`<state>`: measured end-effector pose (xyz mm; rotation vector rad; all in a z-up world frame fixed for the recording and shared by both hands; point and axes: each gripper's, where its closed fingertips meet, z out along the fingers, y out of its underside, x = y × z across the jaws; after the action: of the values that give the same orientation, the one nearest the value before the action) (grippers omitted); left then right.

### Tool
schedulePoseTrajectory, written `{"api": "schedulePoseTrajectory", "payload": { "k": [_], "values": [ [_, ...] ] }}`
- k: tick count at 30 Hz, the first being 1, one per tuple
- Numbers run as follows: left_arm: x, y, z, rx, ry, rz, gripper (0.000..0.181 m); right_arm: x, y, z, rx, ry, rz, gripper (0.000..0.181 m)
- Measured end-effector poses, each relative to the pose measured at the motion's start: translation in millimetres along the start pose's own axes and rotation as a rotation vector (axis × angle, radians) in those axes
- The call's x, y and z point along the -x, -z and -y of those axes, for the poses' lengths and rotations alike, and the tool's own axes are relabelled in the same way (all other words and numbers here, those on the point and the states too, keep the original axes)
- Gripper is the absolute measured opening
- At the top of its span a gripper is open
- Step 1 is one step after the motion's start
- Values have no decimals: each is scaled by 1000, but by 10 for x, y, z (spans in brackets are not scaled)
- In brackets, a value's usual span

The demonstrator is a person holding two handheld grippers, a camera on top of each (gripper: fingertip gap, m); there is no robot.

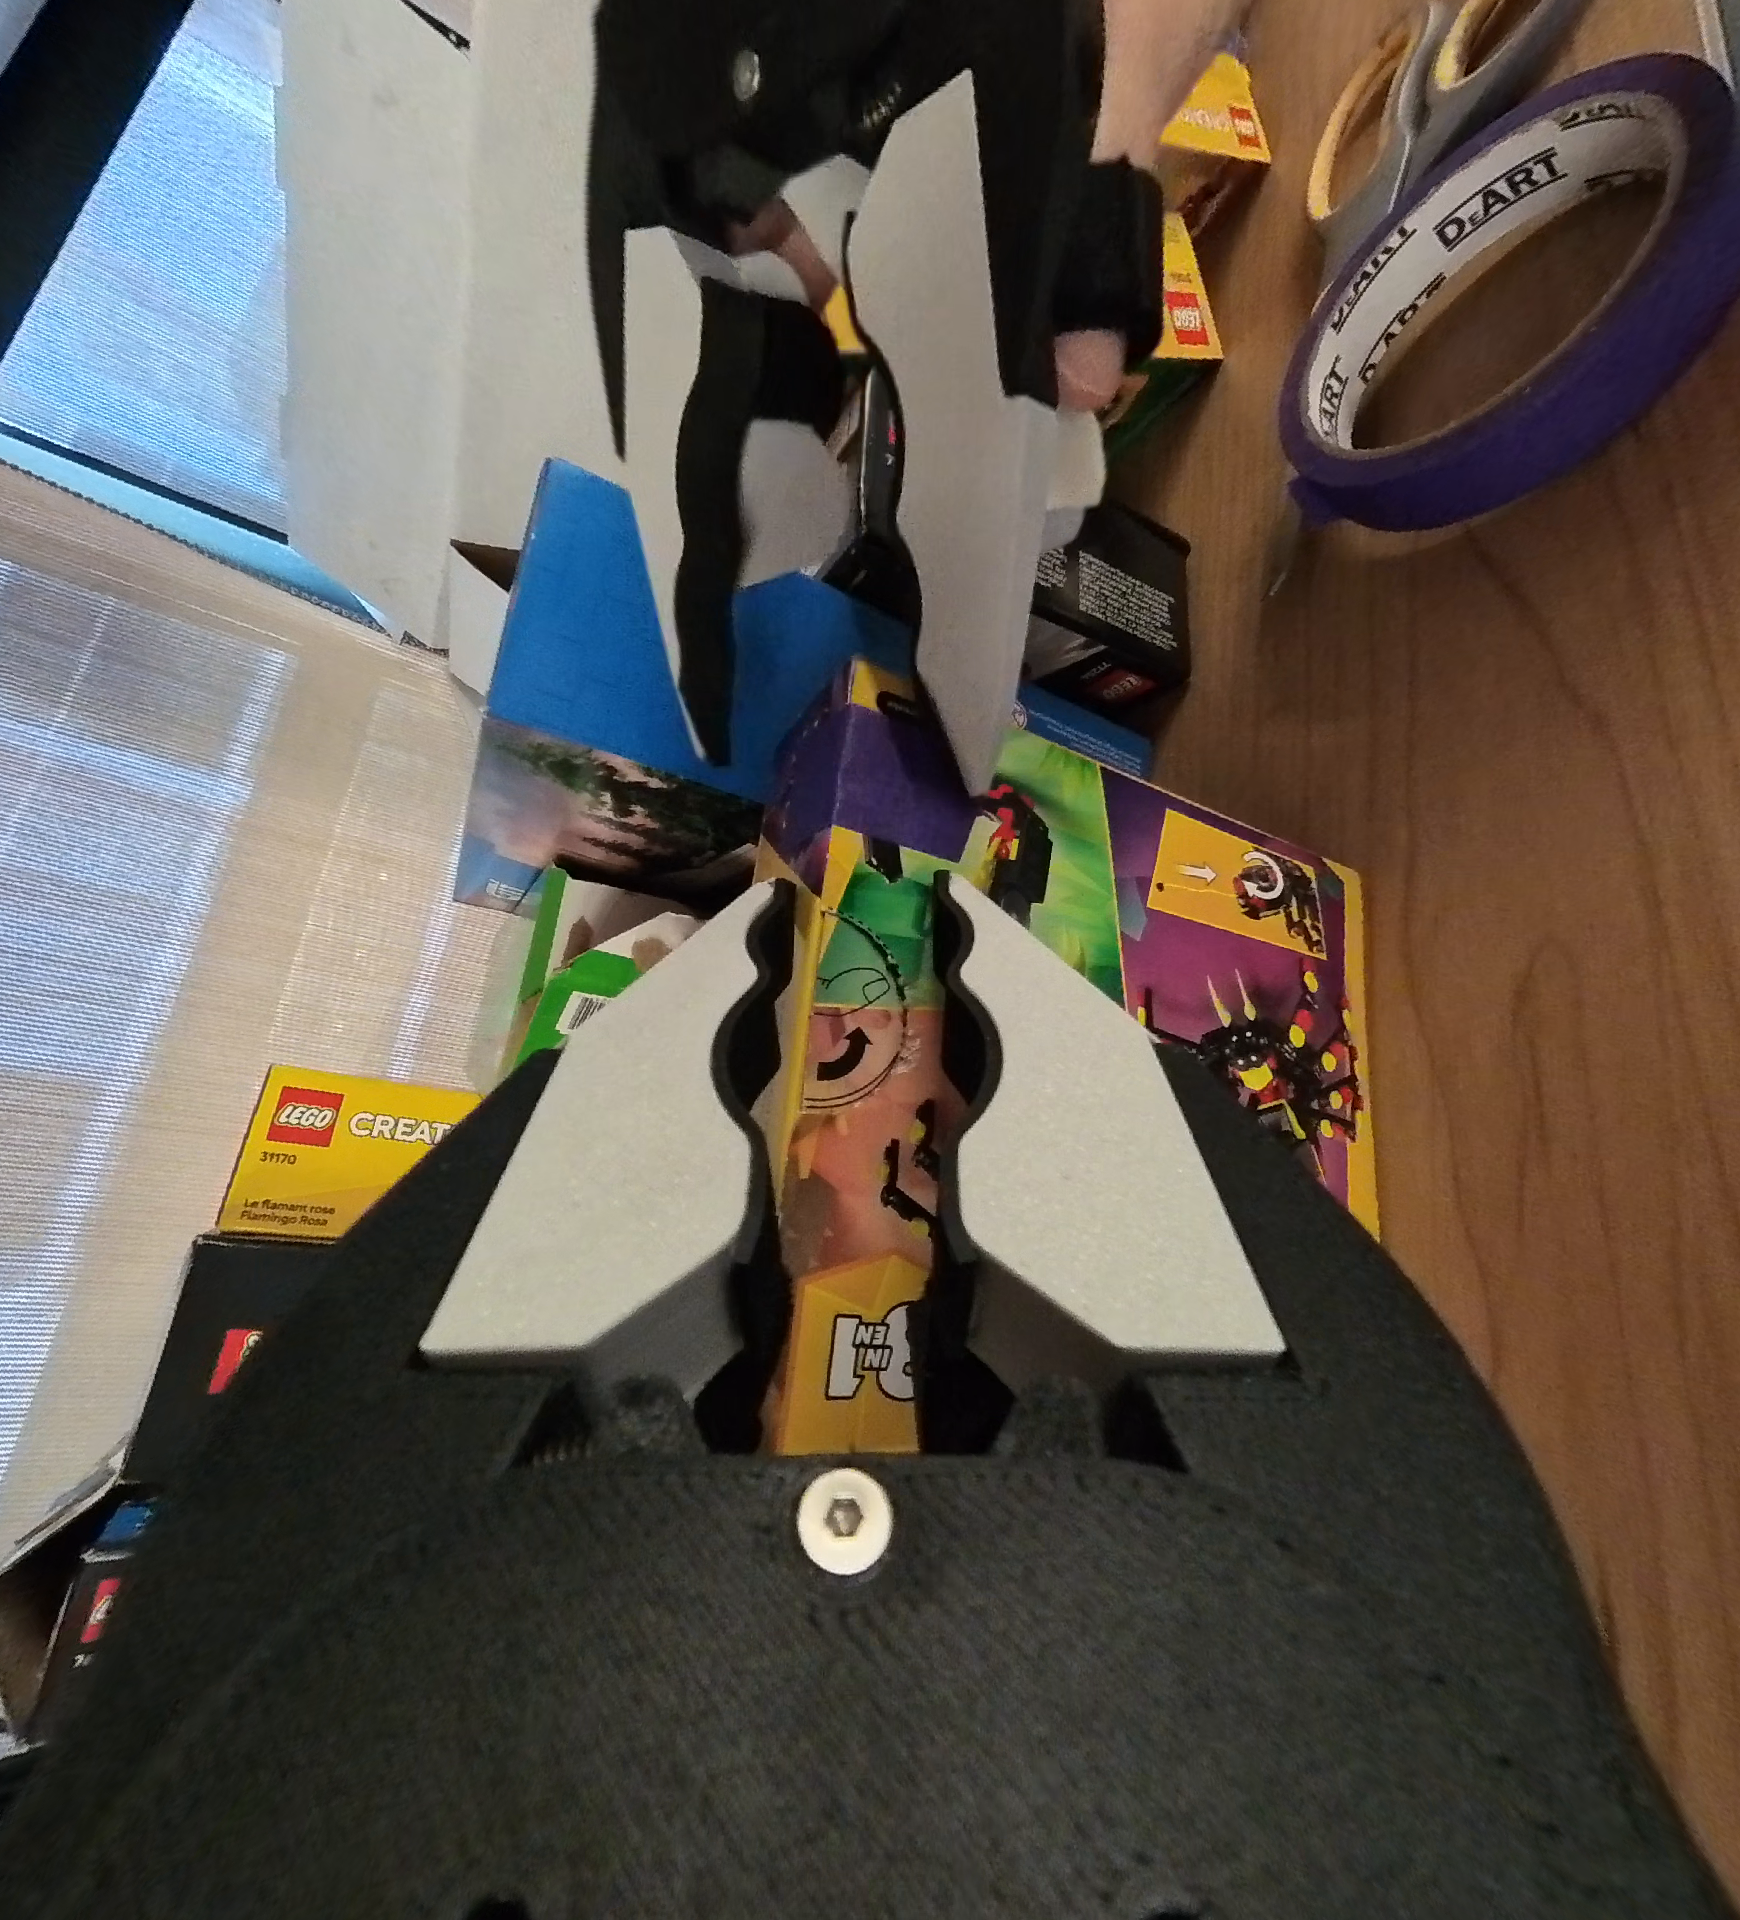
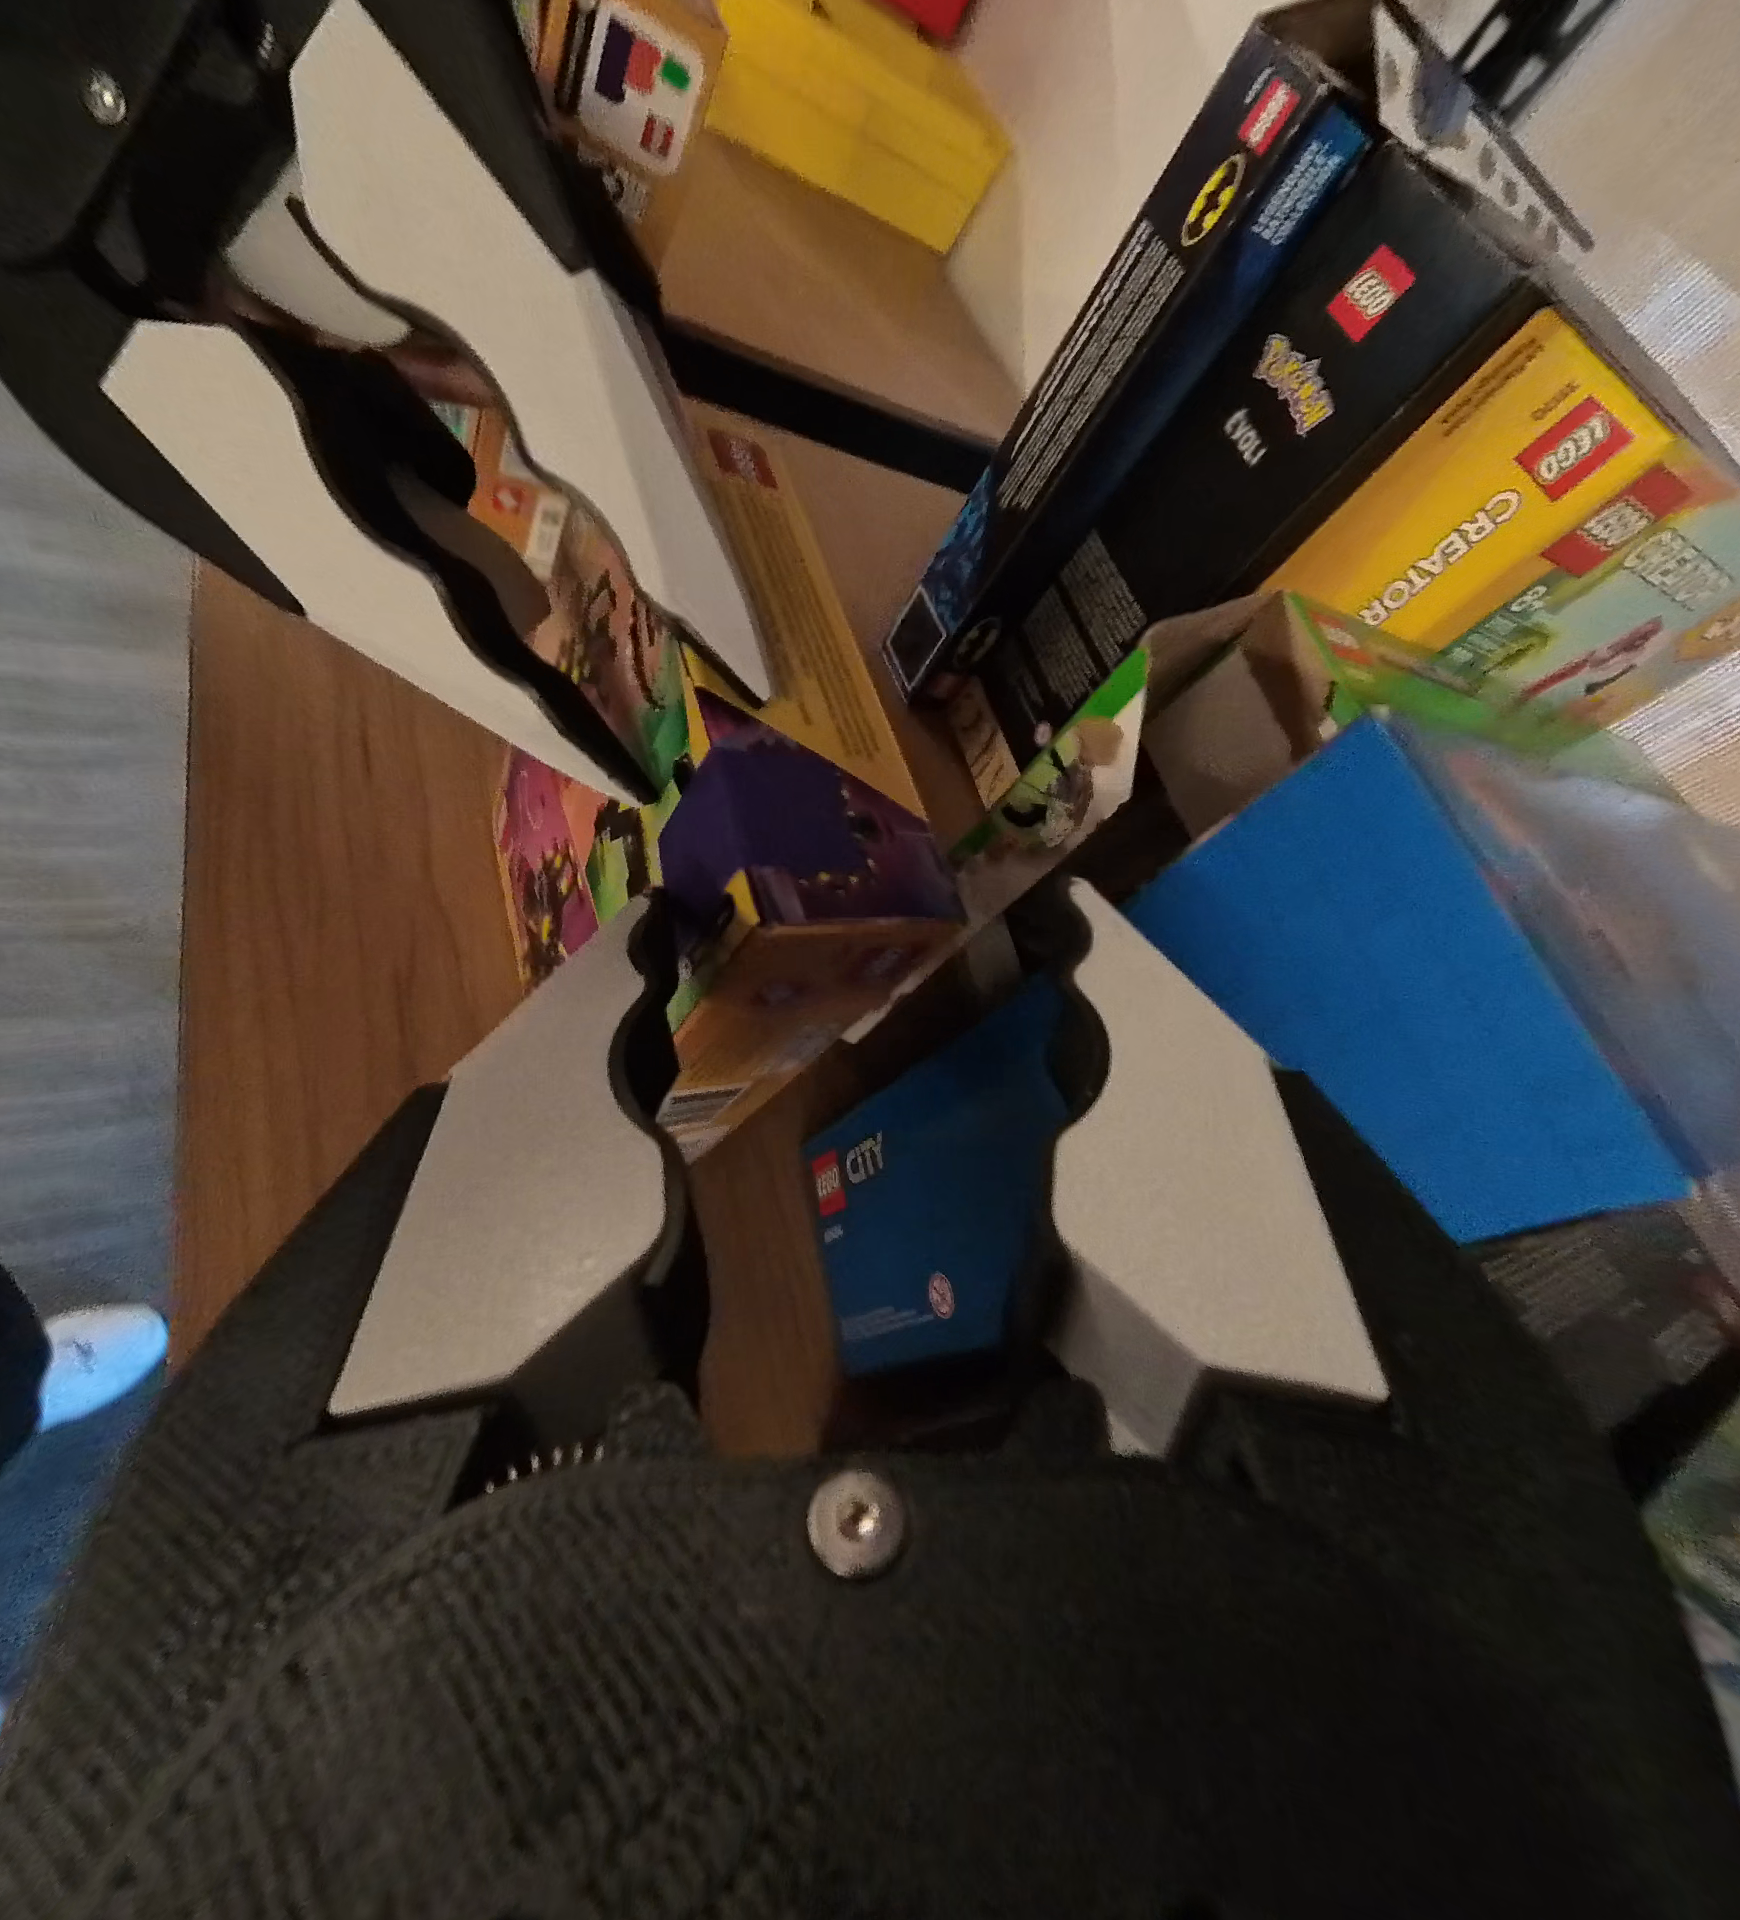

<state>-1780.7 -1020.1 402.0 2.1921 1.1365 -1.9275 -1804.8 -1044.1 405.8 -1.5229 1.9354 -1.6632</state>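
Printed lettering on purple tape roll (image 1: 1500, 197) | logo, lettering, number on yellow box (image 1: 346, 1143) | logos on blue box (image 2: 928, 1195), black boxes (image 2: 1209, 364) | wording withheld

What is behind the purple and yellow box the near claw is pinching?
Behind the purple and yellow box, held by the left gripper, stands a blue box. The other gripper's fingers cover what lies further back.

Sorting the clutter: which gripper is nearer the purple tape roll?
Left gripper; the purple tape roll lies ahead to its side. Right gripper shows none.
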Motion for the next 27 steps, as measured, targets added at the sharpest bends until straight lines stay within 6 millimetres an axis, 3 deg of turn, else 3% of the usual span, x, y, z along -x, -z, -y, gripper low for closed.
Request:
{"api": "schedulePoseTrajectory", "payload": {
  "k": [3,8,9,12,16,21,23,26,27],
  "values": [
    [3,-7,-2,-1,2,-2,25,29,4,95,-151,-89,22,71],
    [6,-6,-6,-3,0,-2,25,23,-73,122,-224,-13,-27,68],
    [6,-6,-6,-2,2,-5,25,13,-35,157,-249,-28,-31,63],
    [6,-7,-6,-2,4,-6,25,78,172,357,-394,-40,-12,28],
    [6,-9,-6,-4,1,-2,25,129,38,237,-243,-98,58,0],
    [2,-2,-1,-4,-3,0,25,19,-50,303,-147,-235,96,0],
    [0,2,1,-5,-7,4,25,70,-128,263,-83,-288,156,0],
    [2,3,3,-6,-8,7,25,-85,-61,287,-101,-277,65,0],
    [3,0,2,-6,-11,10,25,-35,-64,233,-79,-276,88,0]
  ]
}}
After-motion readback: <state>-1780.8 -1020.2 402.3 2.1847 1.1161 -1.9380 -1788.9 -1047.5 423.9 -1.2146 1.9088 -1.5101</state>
